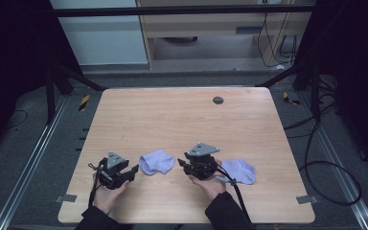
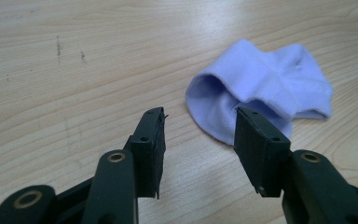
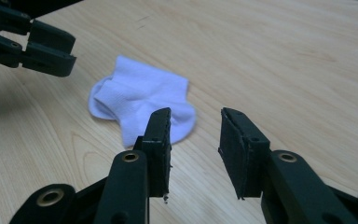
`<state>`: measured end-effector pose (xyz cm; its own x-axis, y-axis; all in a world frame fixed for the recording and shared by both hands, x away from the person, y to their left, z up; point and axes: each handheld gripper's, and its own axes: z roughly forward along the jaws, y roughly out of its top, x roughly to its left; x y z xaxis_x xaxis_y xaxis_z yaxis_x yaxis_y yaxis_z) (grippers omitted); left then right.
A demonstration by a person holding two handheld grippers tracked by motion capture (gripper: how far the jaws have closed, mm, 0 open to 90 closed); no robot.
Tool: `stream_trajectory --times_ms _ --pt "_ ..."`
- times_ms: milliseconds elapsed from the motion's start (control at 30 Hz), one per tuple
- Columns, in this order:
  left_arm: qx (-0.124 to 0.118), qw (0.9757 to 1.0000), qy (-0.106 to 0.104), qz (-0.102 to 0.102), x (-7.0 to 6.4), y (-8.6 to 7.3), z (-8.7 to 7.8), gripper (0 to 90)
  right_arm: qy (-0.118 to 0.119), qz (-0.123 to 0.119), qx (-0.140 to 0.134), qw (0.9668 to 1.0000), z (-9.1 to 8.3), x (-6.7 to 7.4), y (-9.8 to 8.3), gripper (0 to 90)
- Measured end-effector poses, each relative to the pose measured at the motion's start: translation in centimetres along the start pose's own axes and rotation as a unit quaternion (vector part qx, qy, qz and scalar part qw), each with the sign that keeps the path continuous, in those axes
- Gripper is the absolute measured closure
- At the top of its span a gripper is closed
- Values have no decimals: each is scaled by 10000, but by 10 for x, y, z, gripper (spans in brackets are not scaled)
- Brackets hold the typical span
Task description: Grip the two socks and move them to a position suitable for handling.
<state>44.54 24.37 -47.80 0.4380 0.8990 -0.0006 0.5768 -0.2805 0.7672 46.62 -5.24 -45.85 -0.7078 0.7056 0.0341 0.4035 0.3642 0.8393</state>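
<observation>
left tool (image 1: pixel 135 168) jaws apart, right tool (image 1: pixel 182 164) likewise

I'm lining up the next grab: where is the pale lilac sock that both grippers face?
In the high view the pale lilac sock lies flat near the front edge of the wooden table, between the left gripper and the right gripper, untouched by either.

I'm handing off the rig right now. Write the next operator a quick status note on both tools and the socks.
Left tool: open, empty, pointing at the middle sock from its left, not touching.
Right tool: open, empty, aimed at the same sock from its right.
Second sock: flat on the table, right of the right hand.
Done: both tools brought up to the middle sock.
Left: likely grasp it, then deal with the second one; nothing is gripped yet.
</observation>
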Motion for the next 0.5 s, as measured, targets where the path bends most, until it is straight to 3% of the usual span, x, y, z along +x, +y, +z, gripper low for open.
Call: stream_trajectory --times_ms 67,267,500 --pt "24 10000 17 4 0 -1 2 521 106 -61 120 9999 16 8 2 636" --pt "42 10000 4 65 -2 -1 10 512 282 -165 338 9989 42 20 2 633" --pt "12 9999 -22 148 -5 1 15 503 473 -285 632 9965 63 29 -5 641"
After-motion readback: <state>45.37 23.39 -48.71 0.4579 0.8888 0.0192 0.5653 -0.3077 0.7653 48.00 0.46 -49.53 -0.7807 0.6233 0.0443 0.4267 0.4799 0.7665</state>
